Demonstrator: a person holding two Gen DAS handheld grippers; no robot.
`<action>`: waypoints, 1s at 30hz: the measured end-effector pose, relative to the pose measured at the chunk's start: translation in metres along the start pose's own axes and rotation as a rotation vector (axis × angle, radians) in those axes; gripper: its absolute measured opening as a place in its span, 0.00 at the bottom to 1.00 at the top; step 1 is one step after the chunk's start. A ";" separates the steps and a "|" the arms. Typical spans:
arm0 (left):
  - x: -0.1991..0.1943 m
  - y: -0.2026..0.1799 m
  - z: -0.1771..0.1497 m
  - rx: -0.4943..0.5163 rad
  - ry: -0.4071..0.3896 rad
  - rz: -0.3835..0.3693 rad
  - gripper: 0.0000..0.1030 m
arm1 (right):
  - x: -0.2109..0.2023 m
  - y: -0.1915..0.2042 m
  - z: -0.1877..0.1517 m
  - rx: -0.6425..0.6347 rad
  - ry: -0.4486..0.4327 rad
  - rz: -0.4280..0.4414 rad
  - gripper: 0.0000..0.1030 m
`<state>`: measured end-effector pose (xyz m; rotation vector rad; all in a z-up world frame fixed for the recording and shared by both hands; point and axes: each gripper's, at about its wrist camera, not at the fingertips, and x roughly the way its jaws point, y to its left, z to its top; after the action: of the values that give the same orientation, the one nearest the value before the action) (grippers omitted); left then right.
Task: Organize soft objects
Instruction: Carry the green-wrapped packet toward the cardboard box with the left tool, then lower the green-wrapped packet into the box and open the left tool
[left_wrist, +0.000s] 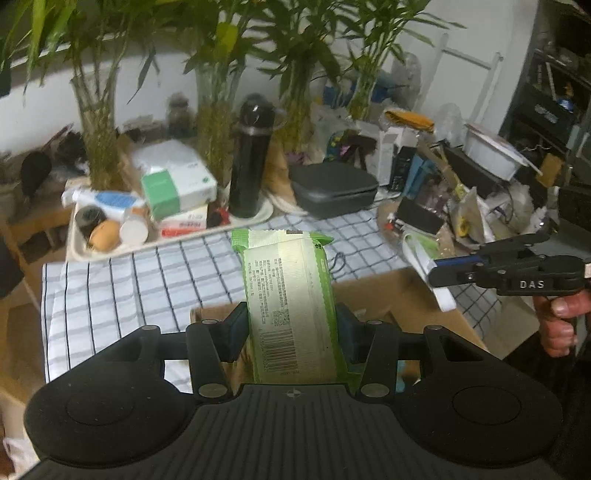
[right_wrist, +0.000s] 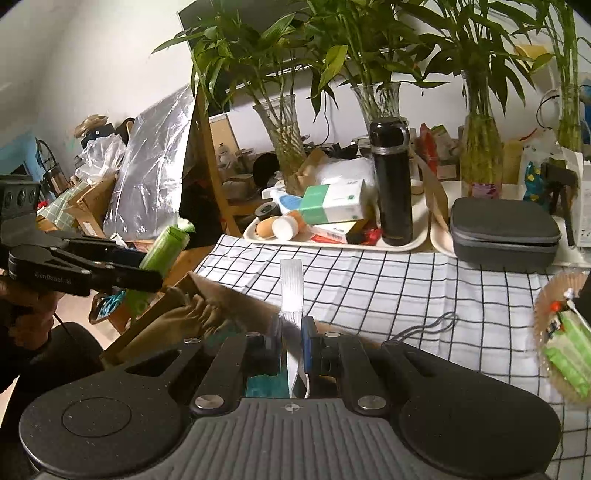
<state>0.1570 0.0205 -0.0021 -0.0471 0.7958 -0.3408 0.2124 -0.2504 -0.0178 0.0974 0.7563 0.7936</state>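
Note:
My left gripper (left_wrist: 291, 321) is shut on a green-and-white soft pack (left_wrist: 291, 295) with a barcode, which stands up between the pads. In the right wrist view the same green pack (right_wrist: 162, 251) sticks out of the left gripper (right_wrist: 147, 267) at the left. My right gripper (right_wrist: 291, 326) is shut on a thin white ribbed strip (right_wrist: 291, 284) that points away from the camera. From the left wrist view the right gripper (left_wrist: 437, 273) is at the right edge with the white strip (left_wrist: 443, 295) hanging from it. Both hover over an open cardboard box (left_wrist: 406, 291).
In the box (right_wrist: 229, 299) lie a beige drawstring bag (right_wrist: 177, 321) and something teal (right_wrist: 262, 384). The checked cloth (right_wrist: 406, 288) covers the table. Behind it are a cream tray (right_wrist: 332, 245) of items, a black flask (right_wrist: 391, 181), a grey case (right_wrist: 506, 232) and vases. A bag of green packs (right_wrist: 565, 350) lies right.

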 end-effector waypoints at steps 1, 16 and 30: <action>0.000 -0.001 -0.002 -0.012 0.014 0.002 0.46 | -0.001 0.002 -0.002 0.003 0.001 0.002 0.13; -0.008 -0.002 -0.027 -0.147 0.054 0.034 0.48 | -0.012 0.015 -0.033 0.060 0.039 -0.043 0.13; -0.031 -0.002 -0.037 -0.077 0.016 0.126 0.48 | -0.019 0.024 -0.038 0.026 0.009 -0.082 0.86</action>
<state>0.1100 0.0314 -0.0067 -0.0663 0.8239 -0.1916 0.1641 -0.2537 -0.0264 0.0855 0.7748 0.7072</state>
